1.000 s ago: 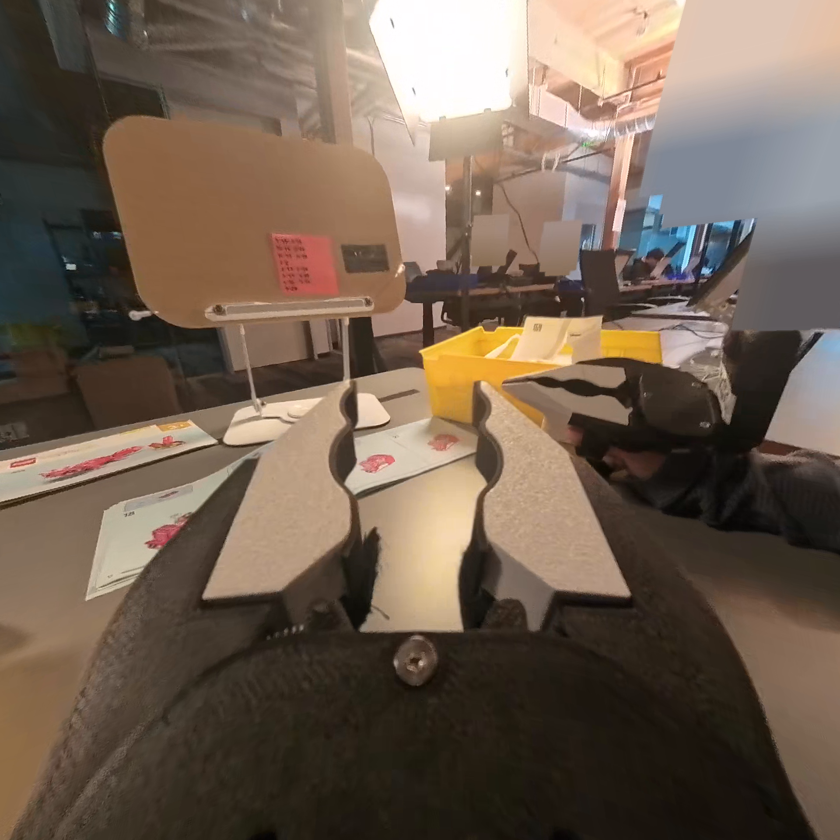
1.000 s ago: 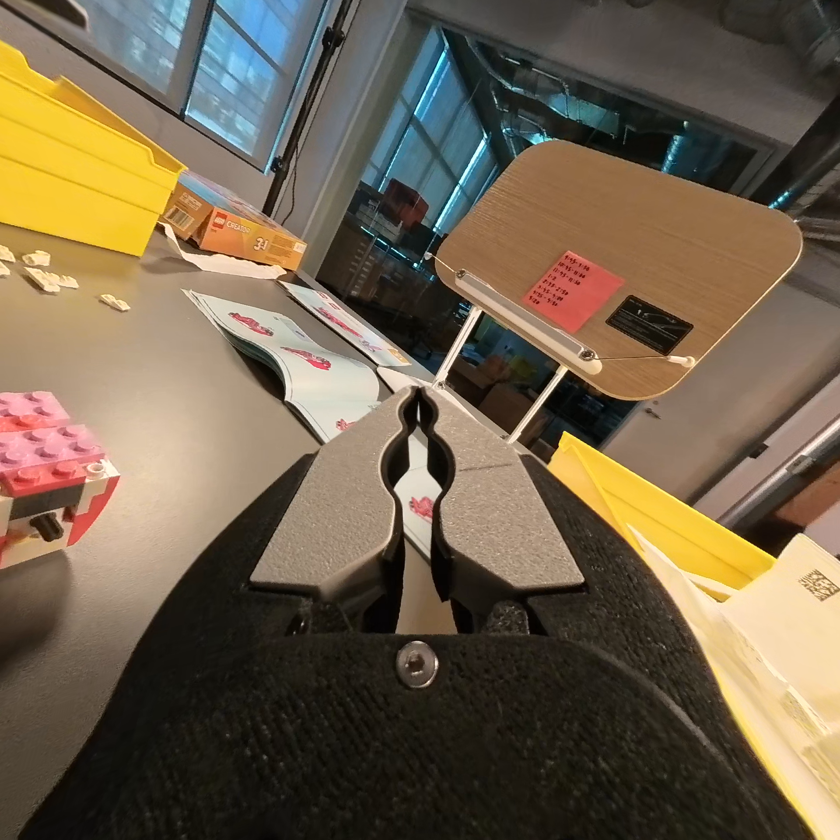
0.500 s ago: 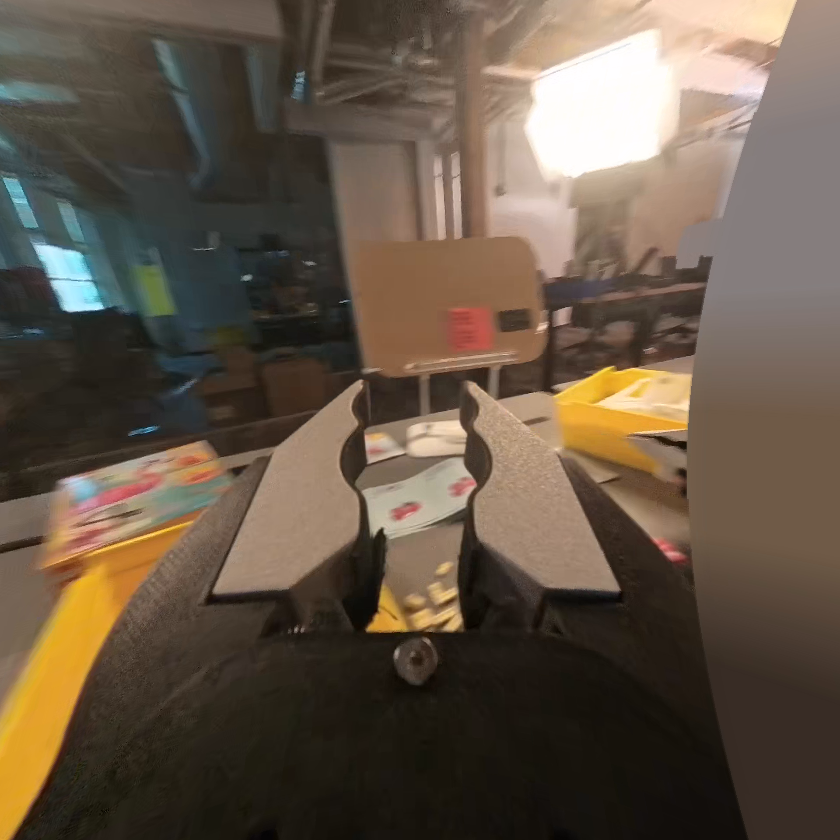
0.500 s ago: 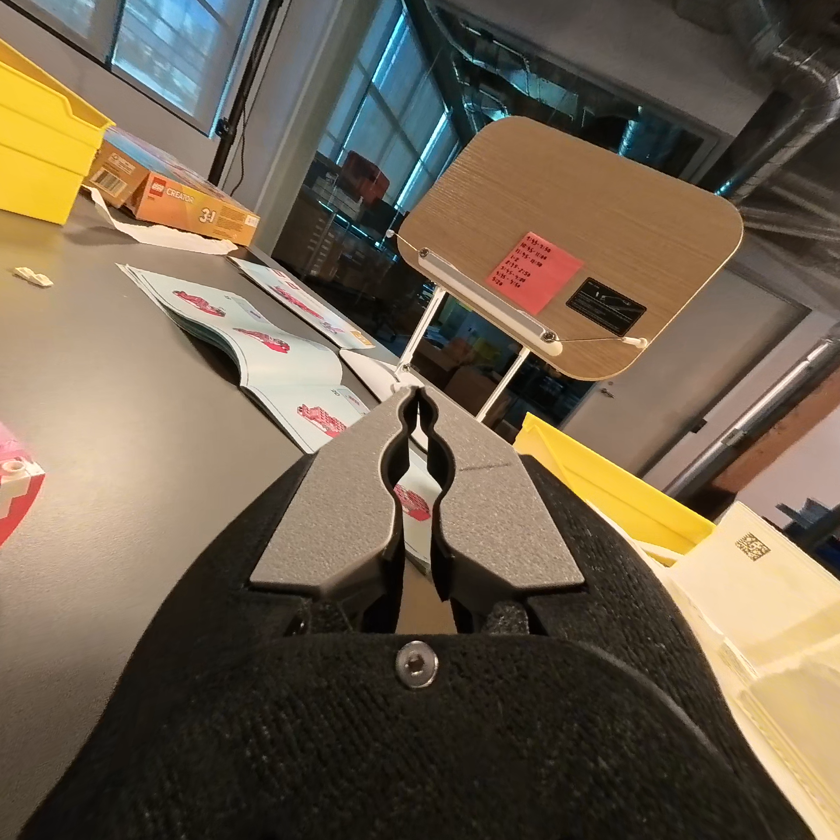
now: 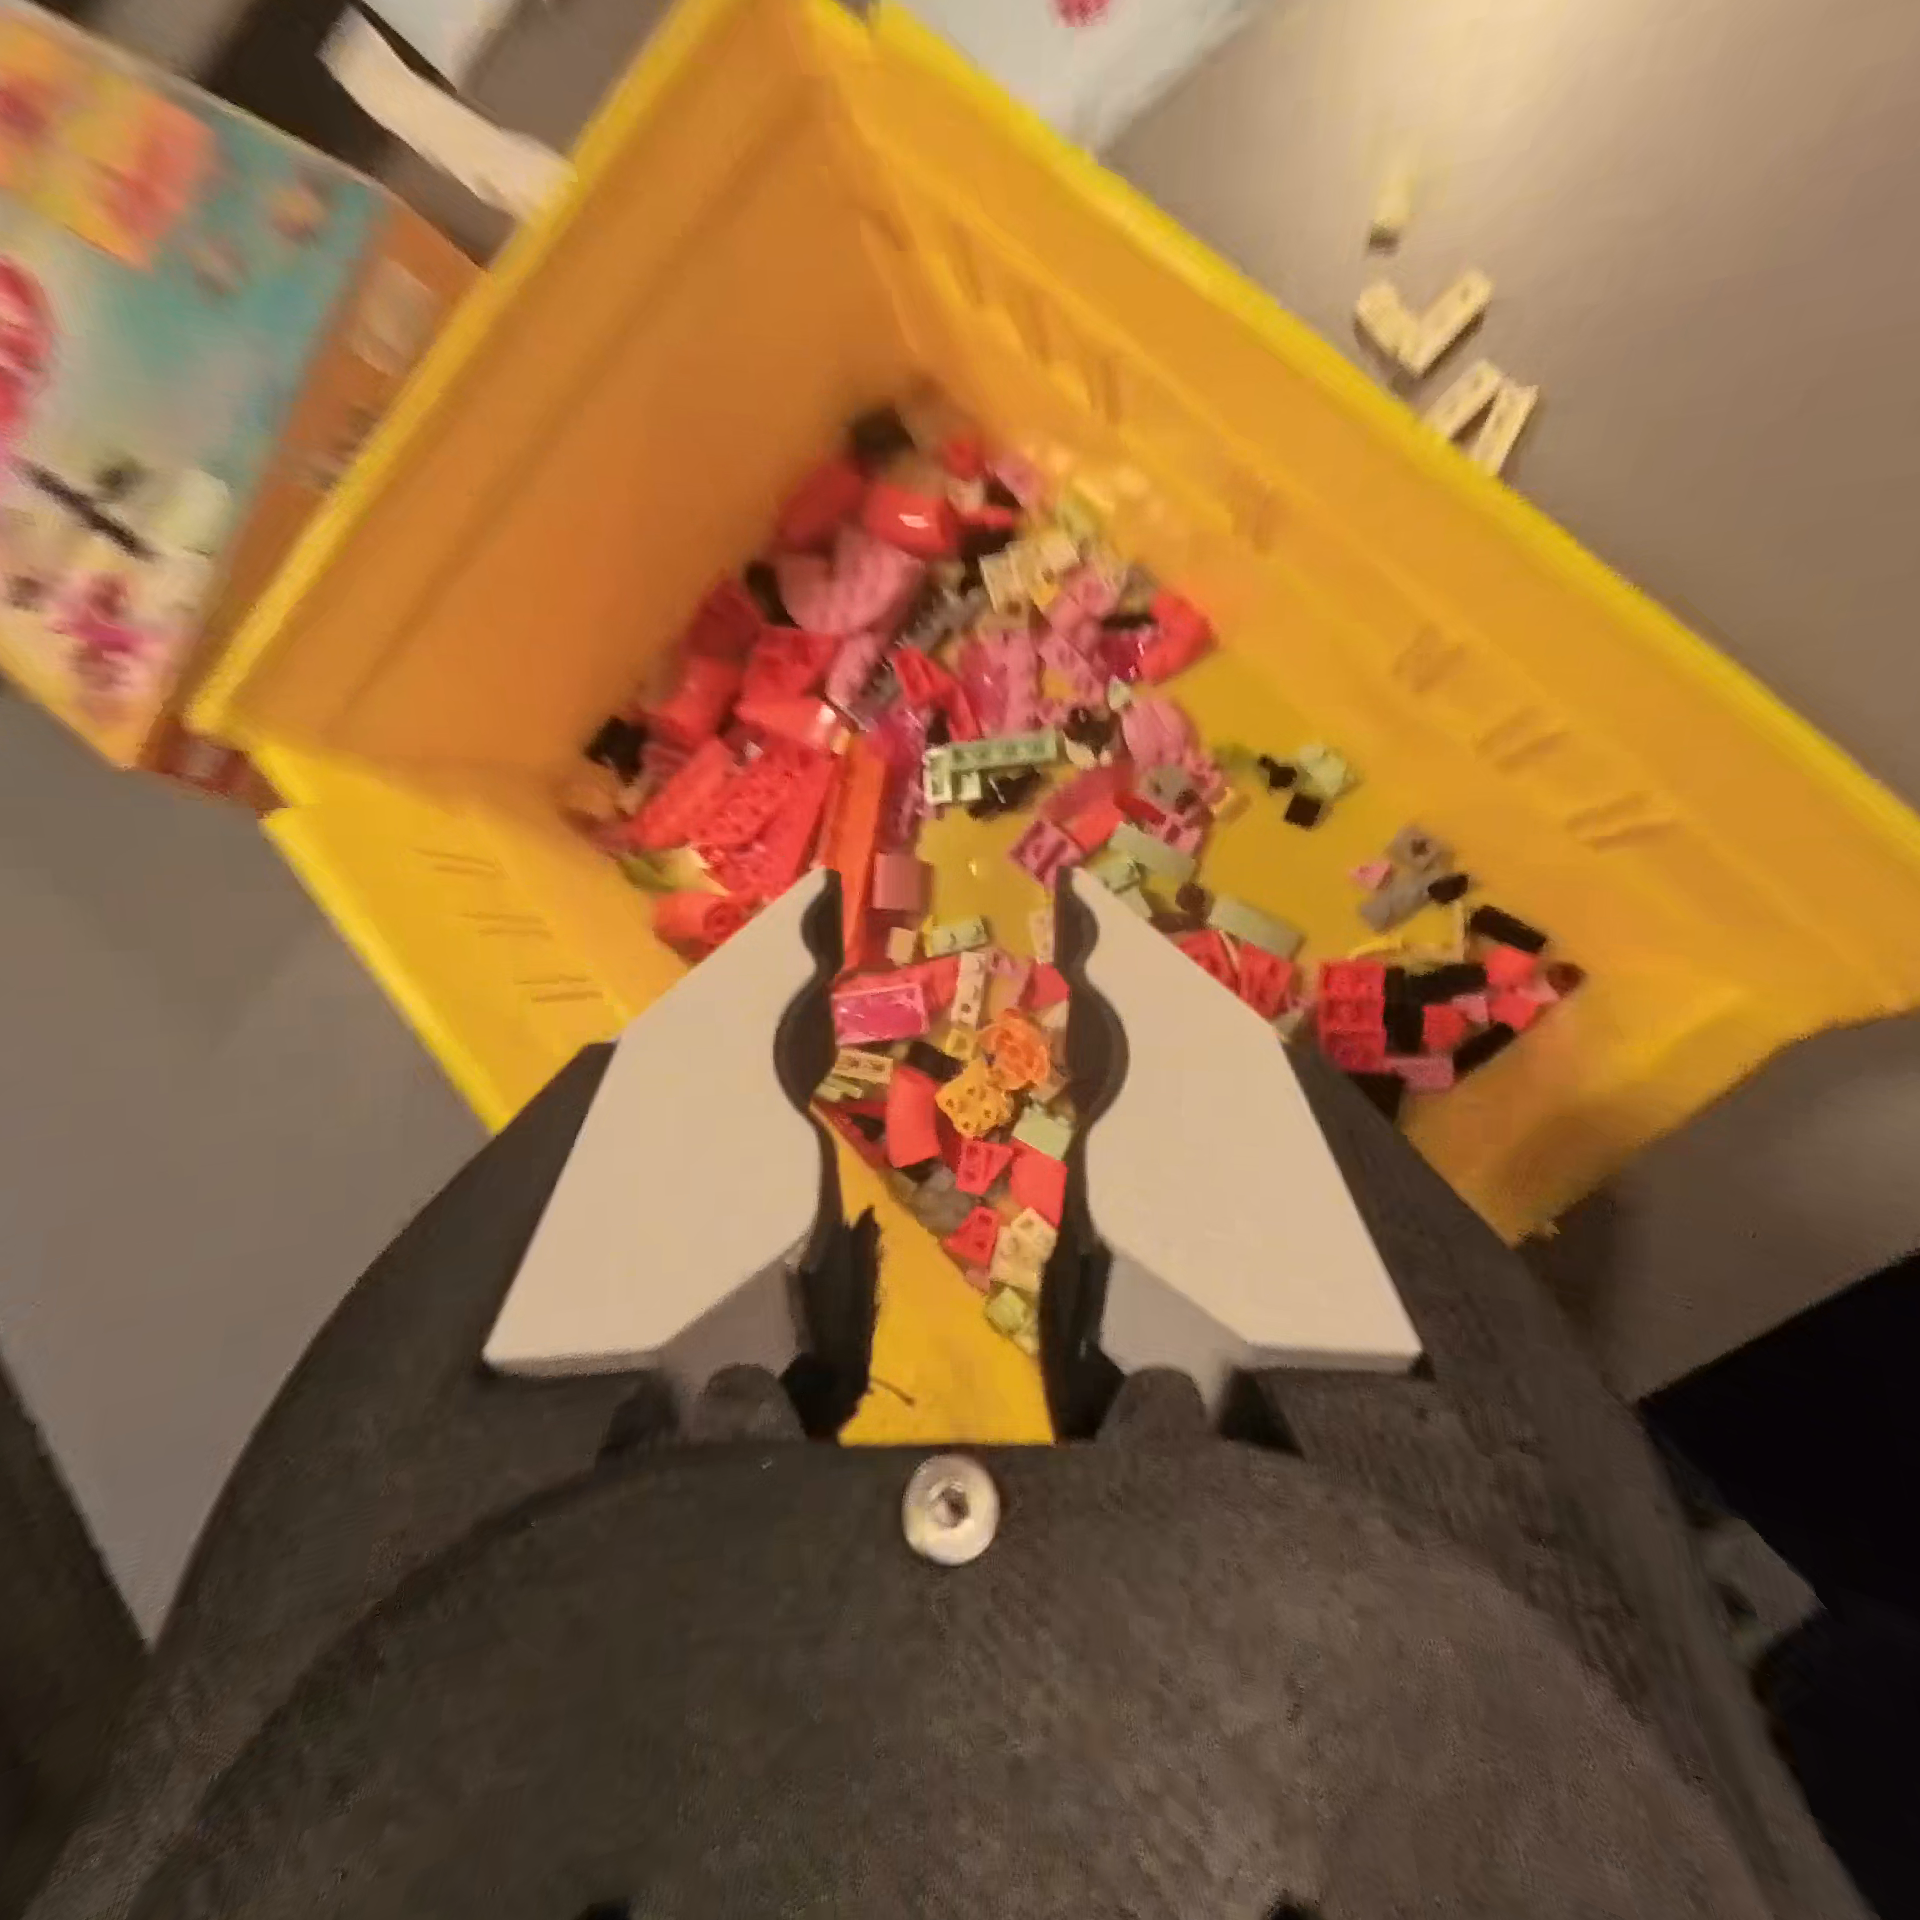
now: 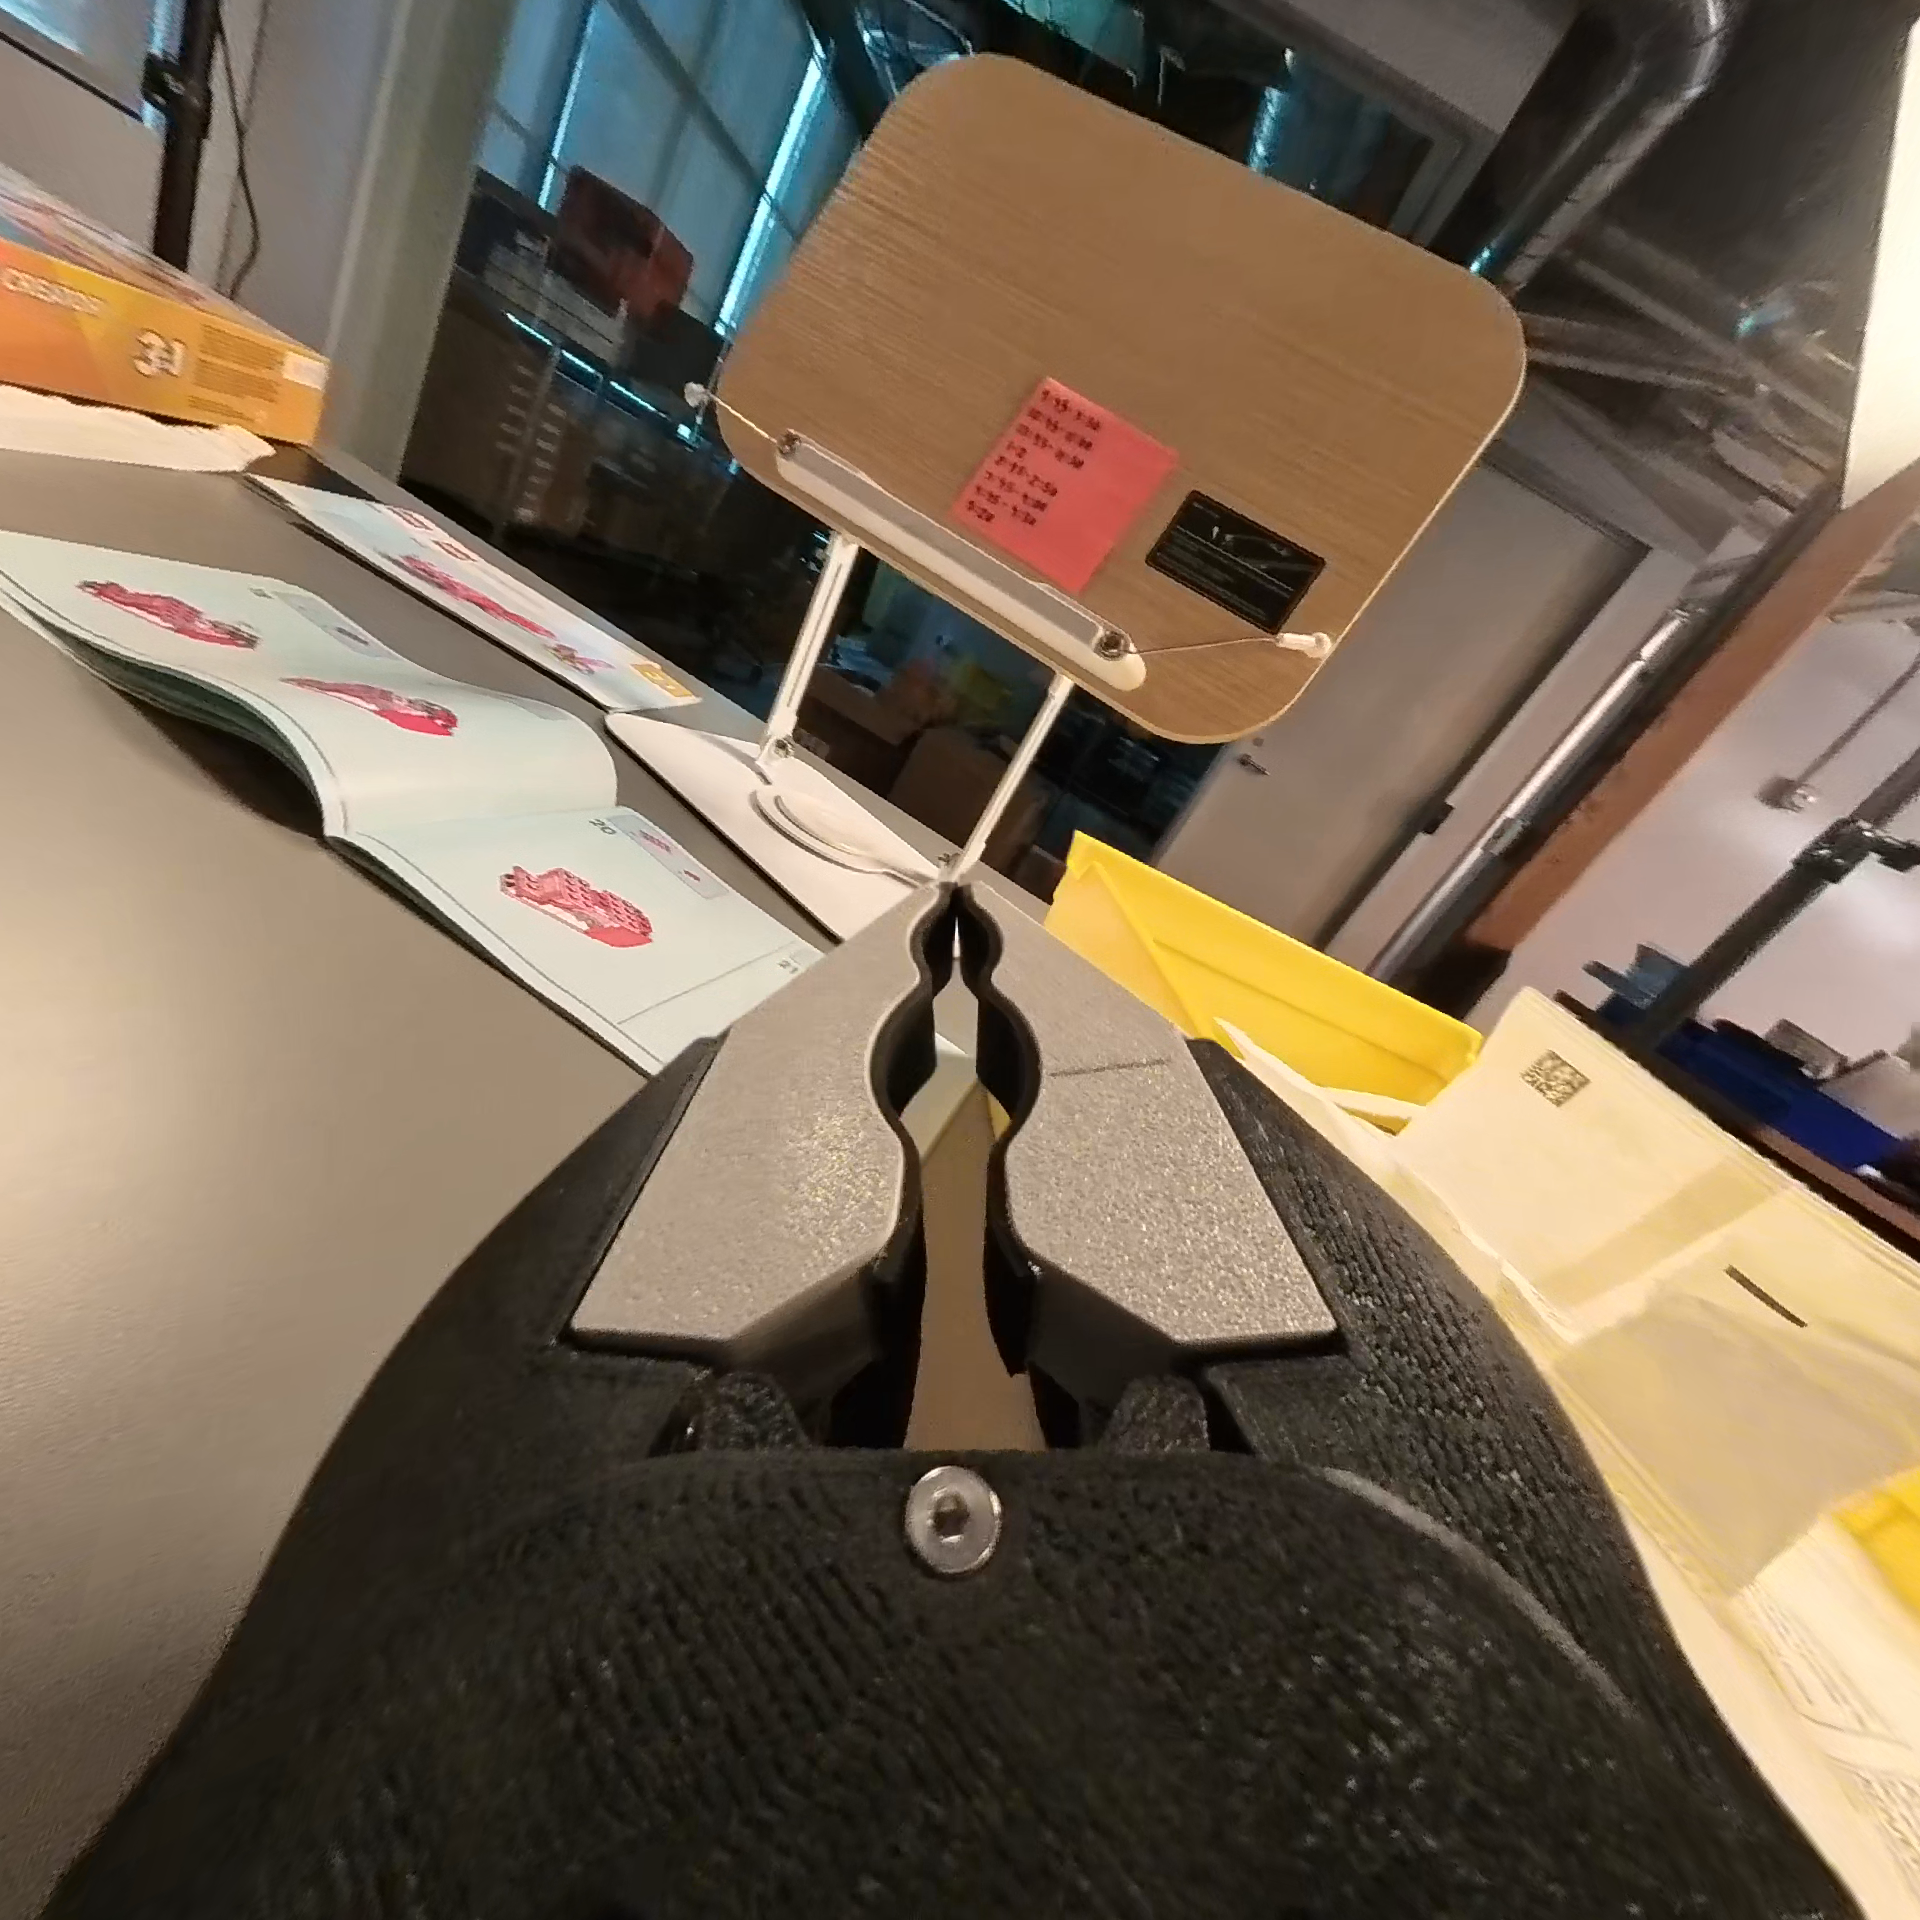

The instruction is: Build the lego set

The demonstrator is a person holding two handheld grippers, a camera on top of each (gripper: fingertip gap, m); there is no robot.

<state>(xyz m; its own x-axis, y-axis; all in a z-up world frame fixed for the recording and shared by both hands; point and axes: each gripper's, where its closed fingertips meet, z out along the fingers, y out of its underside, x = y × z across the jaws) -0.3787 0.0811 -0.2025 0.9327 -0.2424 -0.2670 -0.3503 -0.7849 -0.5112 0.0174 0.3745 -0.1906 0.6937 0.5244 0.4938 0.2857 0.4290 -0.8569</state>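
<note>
Left gripper: held apart, empty, above toy bricks in yellow bin.
Right gripper: pressed together, empty, near open booklet.
Risk: 2 bricks could be pinched together, since pieces lie crowded.

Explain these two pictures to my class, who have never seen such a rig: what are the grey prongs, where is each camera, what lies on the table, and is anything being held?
A person holds a two-finger gripper in each hand; a camera on each looks along its fingers. The left gripper hangs open over a yellow bin of small building bricks, holding nothing; a colourful box stands beside it. The right gripper is shut with nothing between its tips, low over the dark table. Ahead lie an open instruction booklet, a wooden book stand and another yellow bin holding papers.
</note>
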